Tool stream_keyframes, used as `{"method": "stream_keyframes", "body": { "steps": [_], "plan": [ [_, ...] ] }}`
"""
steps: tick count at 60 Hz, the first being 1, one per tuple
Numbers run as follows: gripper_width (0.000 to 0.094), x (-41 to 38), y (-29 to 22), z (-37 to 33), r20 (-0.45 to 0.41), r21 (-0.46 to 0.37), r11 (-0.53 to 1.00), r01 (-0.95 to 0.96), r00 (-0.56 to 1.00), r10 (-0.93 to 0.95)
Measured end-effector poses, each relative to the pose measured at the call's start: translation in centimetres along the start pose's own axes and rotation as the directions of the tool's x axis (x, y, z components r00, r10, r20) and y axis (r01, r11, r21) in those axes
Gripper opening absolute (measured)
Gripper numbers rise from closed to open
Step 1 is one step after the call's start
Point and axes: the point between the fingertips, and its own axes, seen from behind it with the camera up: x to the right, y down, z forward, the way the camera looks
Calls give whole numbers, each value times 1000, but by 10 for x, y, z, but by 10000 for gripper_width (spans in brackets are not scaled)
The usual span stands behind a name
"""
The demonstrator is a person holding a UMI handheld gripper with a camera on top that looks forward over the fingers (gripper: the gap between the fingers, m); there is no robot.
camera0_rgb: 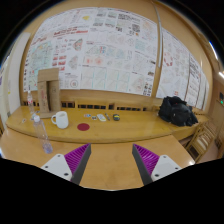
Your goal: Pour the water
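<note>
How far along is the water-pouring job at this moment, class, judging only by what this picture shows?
Nothing looks done yet. The gripper is open and holds nothing; its purple-padded fingers point at the wooden table from a distance. The clear plastic bottle stands untouched beside the white ceramic mug. Left to do: approach, grasp the bottle, tilt it over the mug and pour. Whether the mug already holds water cannot be seen.

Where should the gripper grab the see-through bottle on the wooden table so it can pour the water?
Probably round the bottle's straight middle, coming in level from the front. It stands upright and slim beside the white mug, so the body should fit between the fingers, while the narrow top could slip. The gripper is open and empty, well short of the bottle.
</note>
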Motion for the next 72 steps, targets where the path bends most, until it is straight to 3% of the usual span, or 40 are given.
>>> {"method": "stream_keyframes", "body": {
  "steps": [11, 26, 37, 47, 56, 59, 62, 72],
  "plan": [
    [855, -16, 51, -4, 1, -51, 997, 55, 998, -55],
    [850, -162, 130, 4, 166, -117, 991, 70, 985, -50],
    [848, -288, 107, 51, 269, -39, 999, 30, 963, -18],
    [838, -355, 68, 118, 287, 31, 999, -17, 958, 8],
    [737, -379, 44, 163, 271, 74, 997, -34, 962, 13],
    [675, -384, 41, 173, 265, 86, 995, -41, 964, 16],
    [507, -381, 41, 179, 244, 92, 995, -42, 970, 18],
    [380, -379, 38, 178, 229, 110, 993, -51, 973, 25]
  ]
}}
